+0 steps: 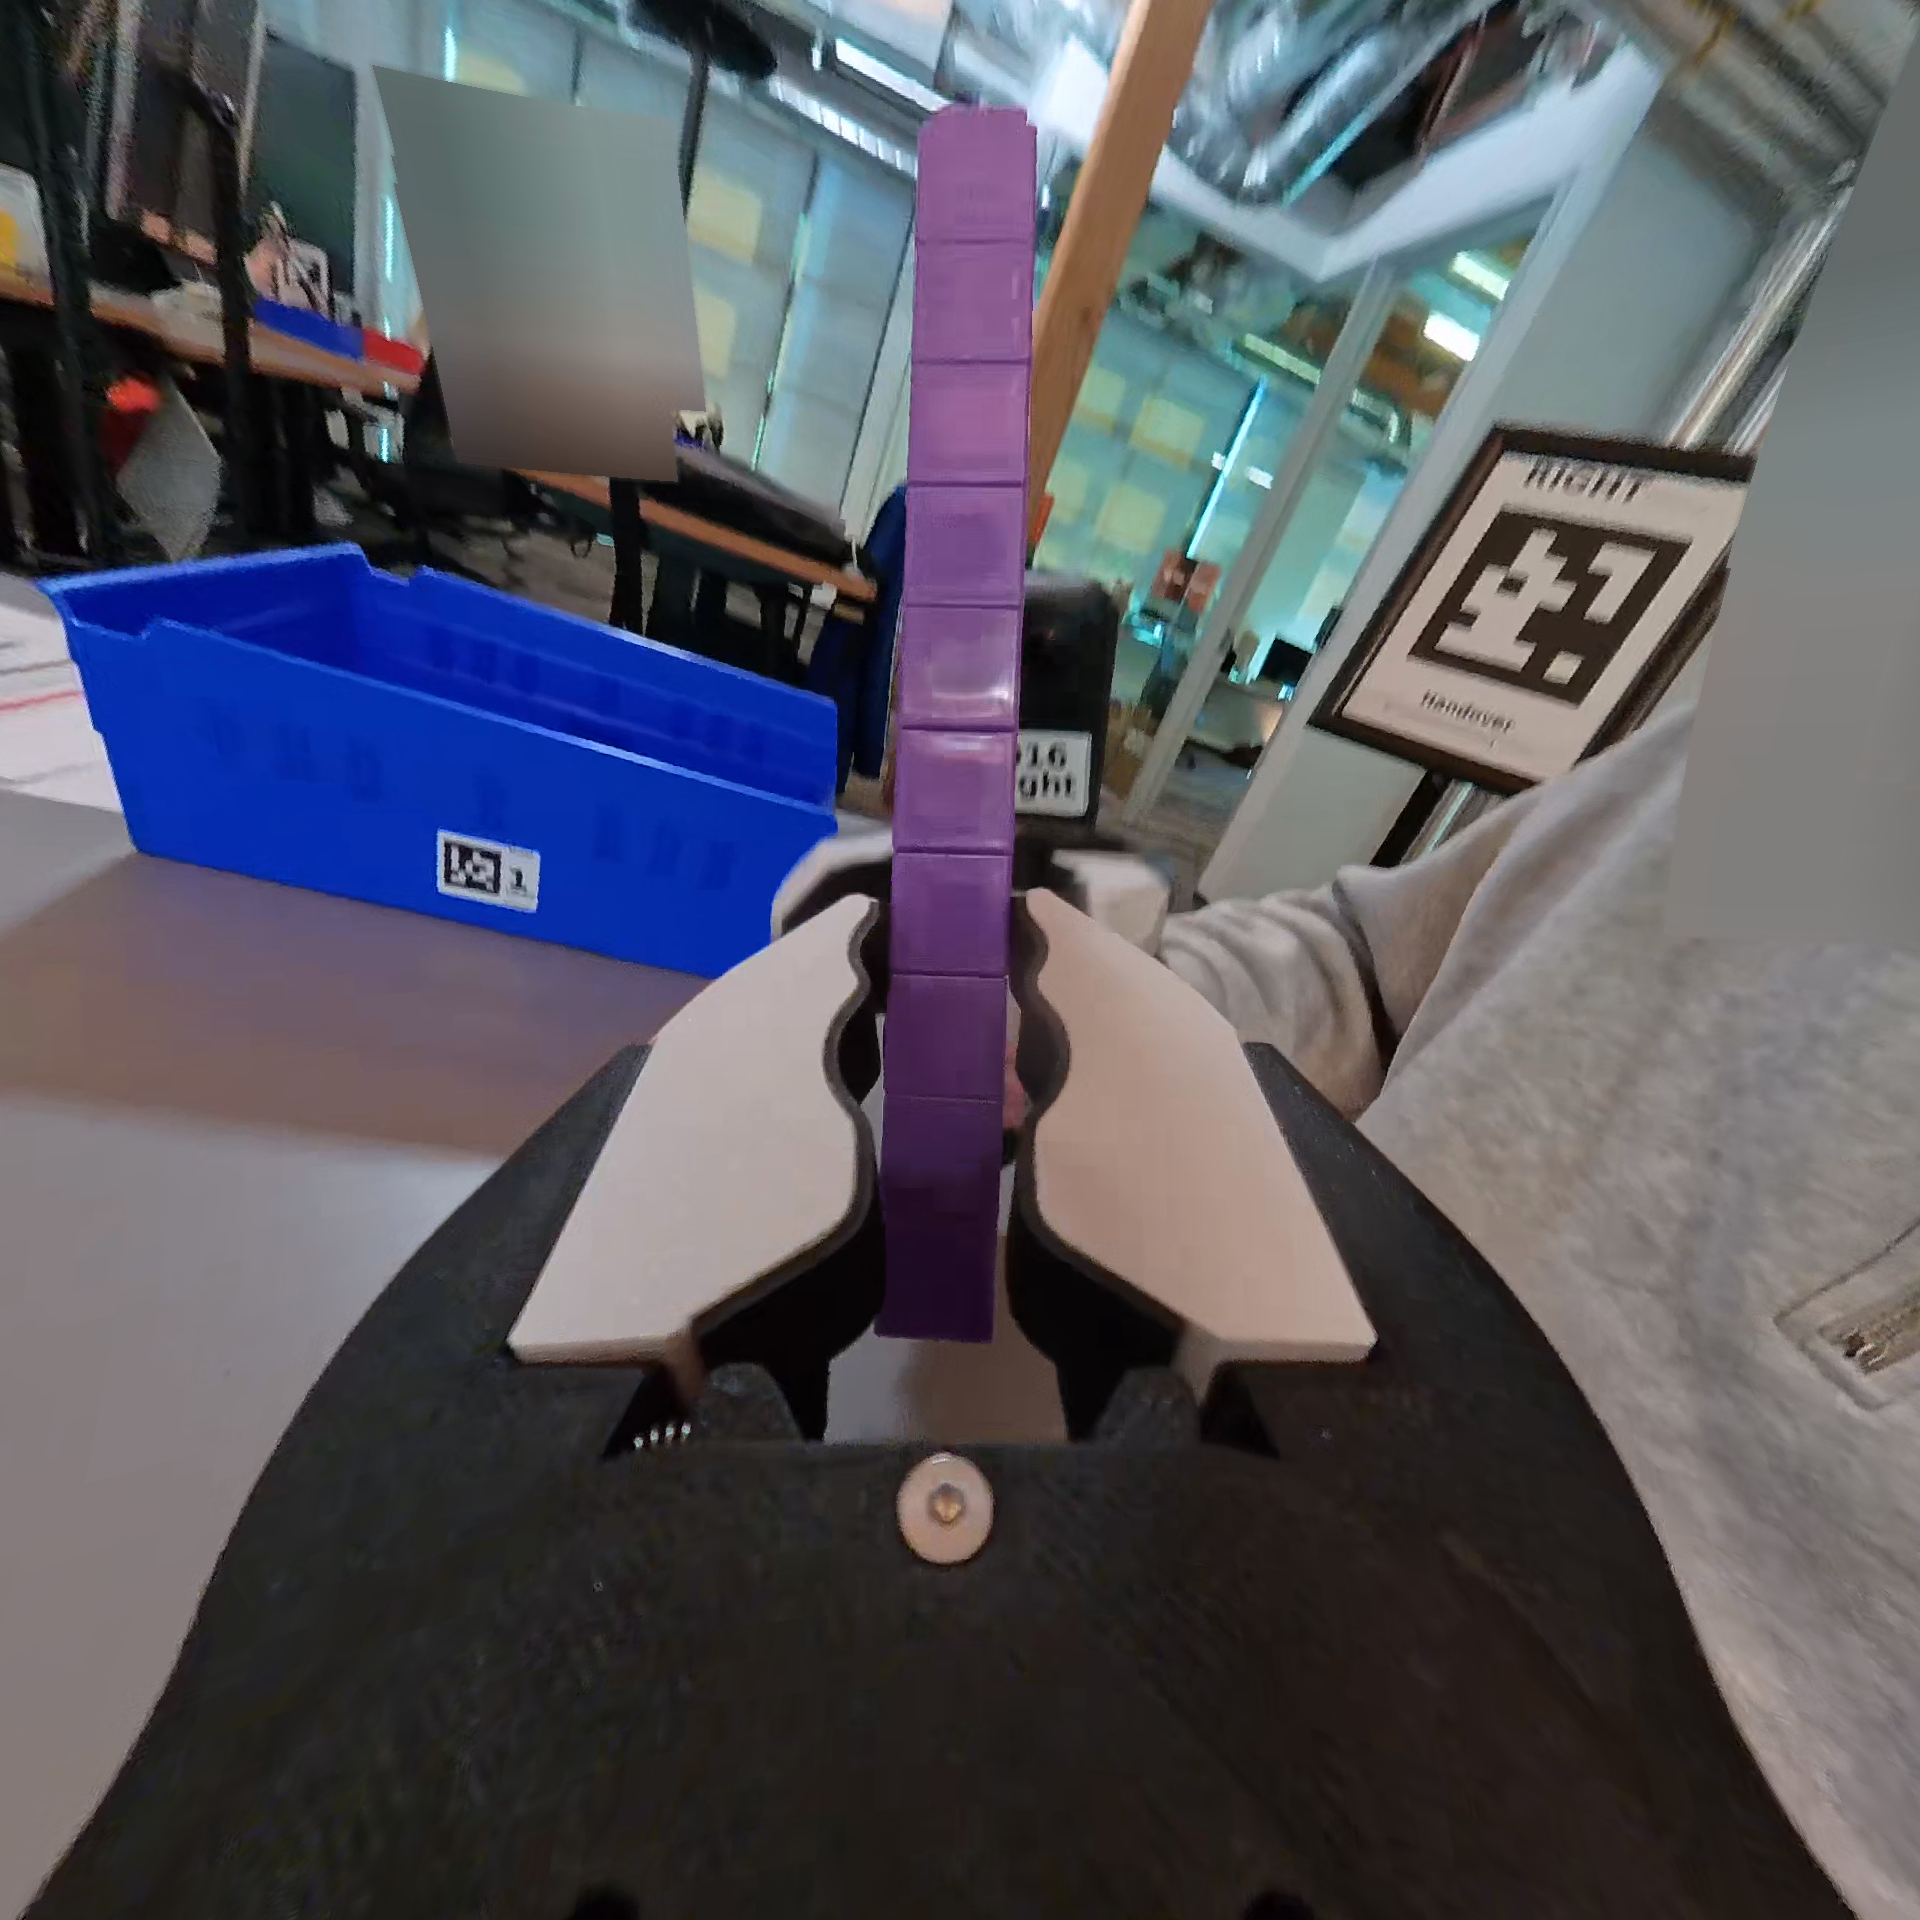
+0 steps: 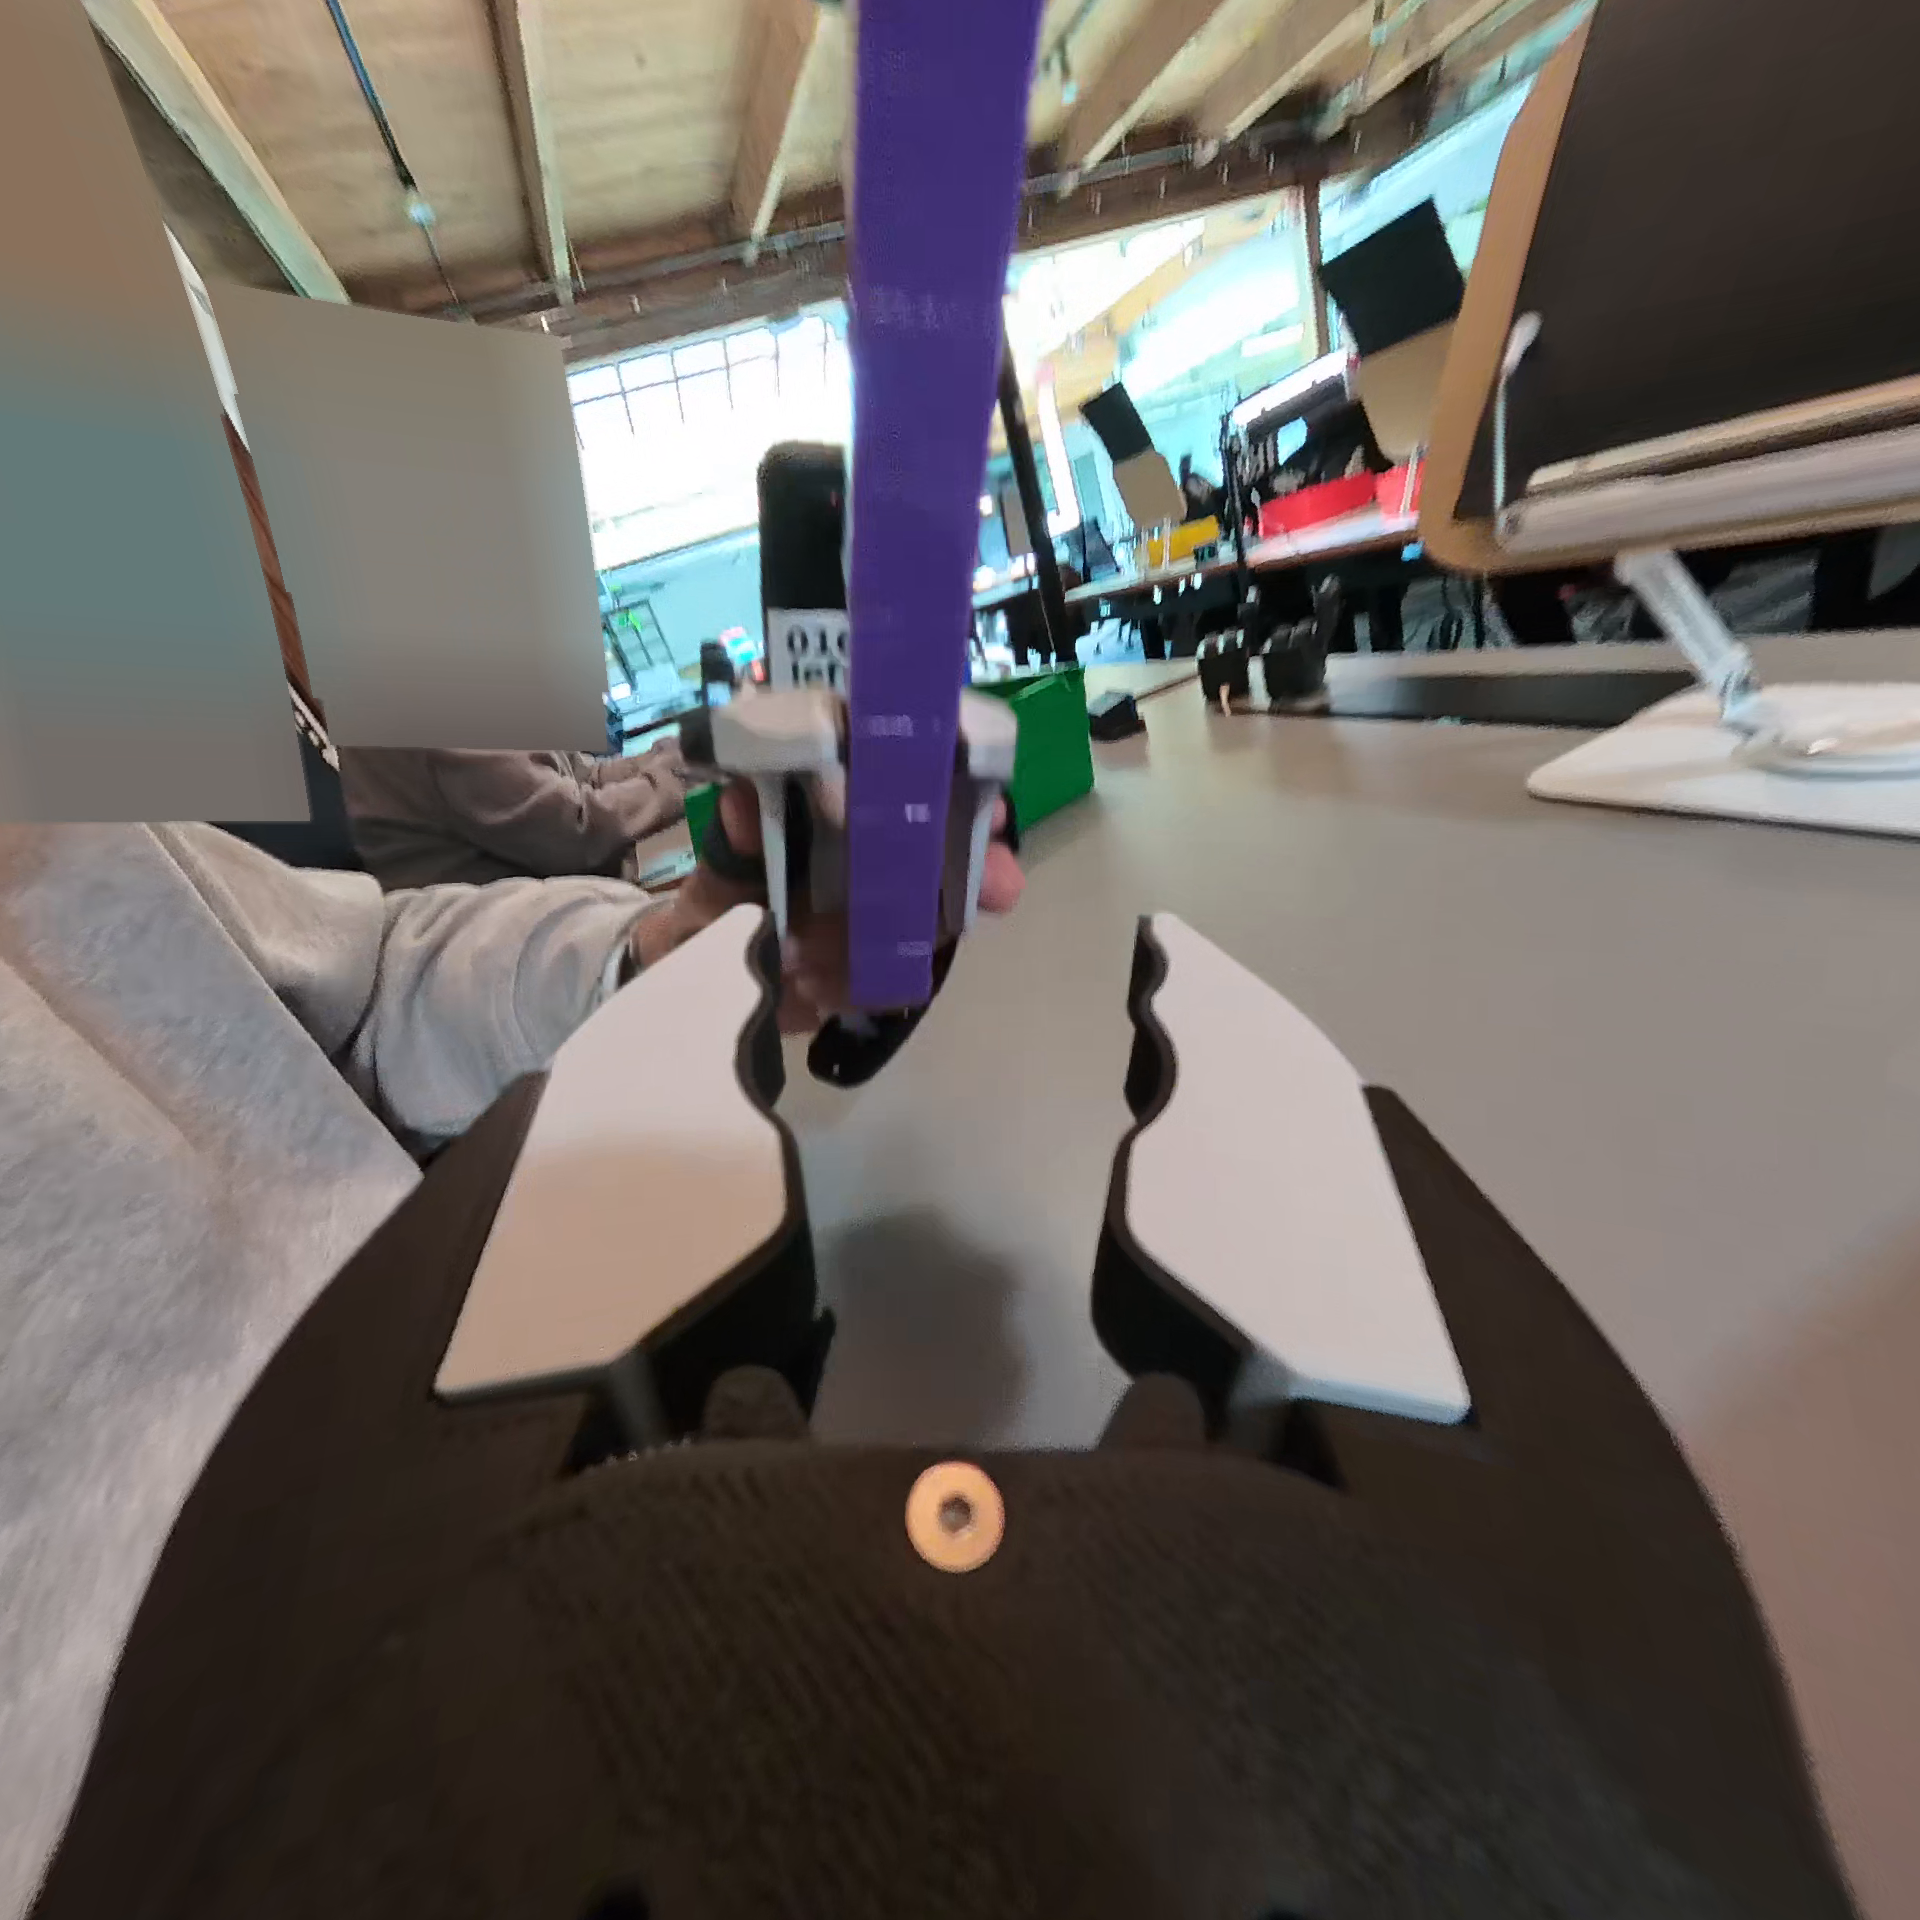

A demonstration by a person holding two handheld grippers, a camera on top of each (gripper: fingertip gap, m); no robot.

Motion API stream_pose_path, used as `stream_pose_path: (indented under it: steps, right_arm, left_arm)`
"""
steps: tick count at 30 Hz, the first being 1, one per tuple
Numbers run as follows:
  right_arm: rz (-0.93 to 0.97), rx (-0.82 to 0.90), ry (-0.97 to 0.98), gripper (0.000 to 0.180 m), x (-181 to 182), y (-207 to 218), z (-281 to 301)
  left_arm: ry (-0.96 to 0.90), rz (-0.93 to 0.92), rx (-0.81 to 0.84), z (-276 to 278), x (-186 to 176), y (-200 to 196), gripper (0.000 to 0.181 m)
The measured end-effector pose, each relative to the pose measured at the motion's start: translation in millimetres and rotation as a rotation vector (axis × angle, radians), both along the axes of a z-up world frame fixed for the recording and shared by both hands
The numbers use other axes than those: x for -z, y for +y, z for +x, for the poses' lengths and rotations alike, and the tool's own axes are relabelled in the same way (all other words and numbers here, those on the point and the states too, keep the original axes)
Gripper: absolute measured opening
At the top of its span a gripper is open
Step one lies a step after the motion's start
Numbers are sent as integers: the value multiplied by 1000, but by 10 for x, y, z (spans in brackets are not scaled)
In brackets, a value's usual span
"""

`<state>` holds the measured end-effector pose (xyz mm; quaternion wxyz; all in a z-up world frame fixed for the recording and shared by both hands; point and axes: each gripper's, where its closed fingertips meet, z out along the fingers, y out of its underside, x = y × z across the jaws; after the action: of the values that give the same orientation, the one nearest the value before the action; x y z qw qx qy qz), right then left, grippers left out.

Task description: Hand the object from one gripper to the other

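Observation:
A long purple segmented box stands upright above the grey table. My left gripper is shut on its lower part, with a pad pressed on each side. The box also shows in the right wrist view, held by the left gripper just ahead. My right gripper is open and empty, and its jaws stand wide apart just short of the box's lower end. In the left wrist view the right gripper's fingers show behind the box, one on each side.
A blue bin sits on the table to the left. A green bin stands behind the left gripper. A monitor on a white stand is at the right. A framed marker sign stands far right. A grey sleeve is close by. My left and right fingertips are right by each other.

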<state>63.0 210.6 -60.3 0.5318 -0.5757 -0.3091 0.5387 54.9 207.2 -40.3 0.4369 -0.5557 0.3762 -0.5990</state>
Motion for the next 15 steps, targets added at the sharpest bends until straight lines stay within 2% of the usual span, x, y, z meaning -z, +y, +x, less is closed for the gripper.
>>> stream_pose_path:
  steps: [7,13,15]
  right_arm:
    - [2,-87,-107,54,186,-193,-234]
    - [-36,-125,-50,43,124,-303,-318]
    - [-58,-133,-45,34,134,-320,-336]
  left_arm:
    - [-187,-98,48,-63,-214,-32,21]
    - [-287,-140,68,23,-250,-130,21]
    - [-296,-144,76,86,-231,-189,21]
